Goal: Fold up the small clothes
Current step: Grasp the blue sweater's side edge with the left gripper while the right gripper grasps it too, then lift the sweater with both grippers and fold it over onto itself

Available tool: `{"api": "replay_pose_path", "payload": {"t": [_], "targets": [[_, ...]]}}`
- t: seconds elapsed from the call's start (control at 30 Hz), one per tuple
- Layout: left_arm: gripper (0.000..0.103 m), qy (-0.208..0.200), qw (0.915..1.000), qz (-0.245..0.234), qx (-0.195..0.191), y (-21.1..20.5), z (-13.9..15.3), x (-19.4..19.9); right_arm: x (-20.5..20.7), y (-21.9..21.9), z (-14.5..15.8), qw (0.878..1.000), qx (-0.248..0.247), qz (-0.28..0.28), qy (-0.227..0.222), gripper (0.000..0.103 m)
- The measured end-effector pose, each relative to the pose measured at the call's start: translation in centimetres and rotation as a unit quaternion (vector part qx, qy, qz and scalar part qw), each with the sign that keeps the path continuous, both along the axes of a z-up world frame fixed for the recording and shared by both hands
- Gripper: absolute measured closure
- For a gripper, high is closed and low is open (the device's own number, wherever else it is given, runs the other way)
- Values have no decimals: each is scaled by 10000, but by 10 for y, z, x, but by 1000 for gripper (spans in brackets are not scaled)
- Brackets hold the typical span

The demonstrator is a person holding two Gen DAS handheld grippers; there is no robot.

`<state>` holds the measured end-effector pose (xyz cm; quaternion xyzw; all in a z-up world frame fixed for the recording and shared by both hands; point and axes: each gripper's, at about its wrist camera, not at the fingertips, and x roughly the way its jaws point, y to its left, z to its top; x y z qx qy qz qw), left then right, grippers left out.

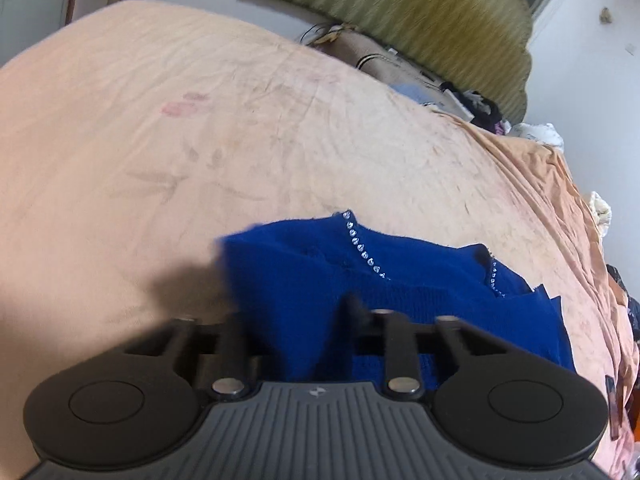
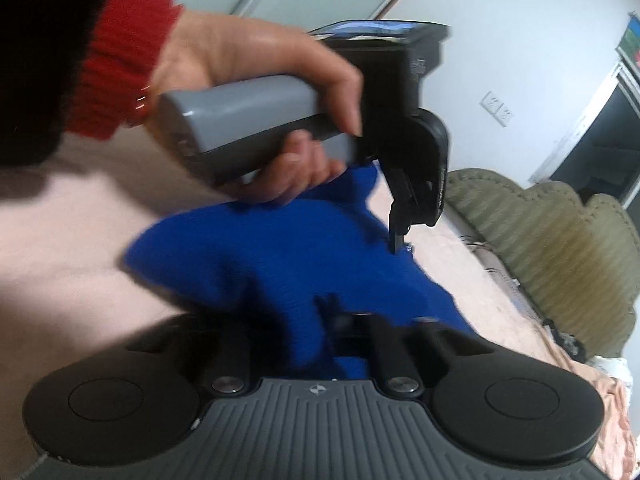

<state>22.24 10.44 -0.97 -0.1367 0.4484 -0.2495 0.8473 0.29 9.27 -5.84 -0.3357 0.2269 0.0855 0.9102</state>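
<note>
A small royal-blue knit garment (image 1: 400,276) with a line of rhinestones (image 1: 362,246) along its neckline lies on a peach bed sheet (image 1: 200,140). In the left wrist view my left gripper (image 1: 294,314) is shut on a raised fold of this garment, and the cloth fills the gap between its fingers. The right wrist view shows the same garment (image 2: 260,256) bunched up. My right gripper (image 2: 316,320) is shut on its near edge, with its fingertips buried in the cloth. Across from it the left gripper (image 2: 398,246), held by a hand (image 2: 240,52) in a red sleeve, pinches the garment's far edge.
A green padded headboard (image 1: 440,12) stands at the far end of the bed. Loose clothes and clutter (image 1: 480,104) lie in front of it. The sheet hangs crumpled over the bed's right edge (image 1: 580,208). White walls lie beyond.
</note>
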Motion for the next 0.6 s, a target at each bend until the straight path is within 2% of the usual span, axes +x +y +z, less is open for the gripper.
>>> {"api": "replay_pose_path", "payload": {"t": [0.07, 0.23, 0.37, 0.6], "targets": [[87, -40, 9999, 92, 33, -1, 3, -3, -1, -3, 3, 9999, 110, 37, -4, 96], [89, -497, 9976, 196, 435, -21, 31, -22, -9, -22, 21, 9981, 611, -19, -107, 96], [89, -807, 9941, 215, 694, -47, 61, -35, -27, -47, 35, 9954, 855, -210, -387, 96], [89, -1016, 9906, 166, 897, -104, 91, -51, -52, -103, 52, 9868, 1277, -727, -688, 97]]}}
